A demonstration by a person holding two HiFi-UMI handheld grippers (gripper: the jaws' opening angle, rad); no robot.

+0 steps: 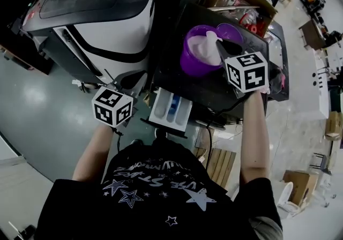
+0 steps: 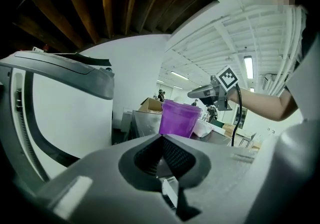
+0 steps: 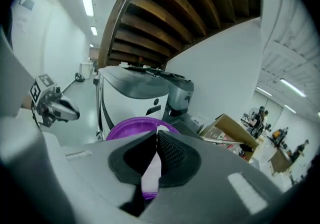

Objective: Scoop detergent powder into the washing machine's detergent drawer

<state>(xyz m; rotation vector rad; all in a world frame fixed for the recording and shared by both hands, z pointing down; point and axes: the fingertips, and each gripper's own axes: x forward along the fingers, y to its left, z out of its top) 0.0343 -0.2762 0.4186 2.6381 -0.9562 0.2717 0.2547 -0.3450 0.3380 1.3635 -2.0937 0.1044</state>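
The scooping is only beginning. The right hand-held gripper (image 3: 156, 142) is clenched on the thin white handle of the scoop (image 1: 213, 38). The scoop sits in the powder (image 1: 201, 49) inside the purple tub (image 1: 188, 62), which stands on the dark surface (image 1: 177, 81). Just below it the drawer (image 1: 171, 109) is pulled out. No white powder shows in its compartments, so I judge nothing has been tipped in yet. The left hand-held gripper (image 2: 161, 148) is closed and empty, beside the drawer.
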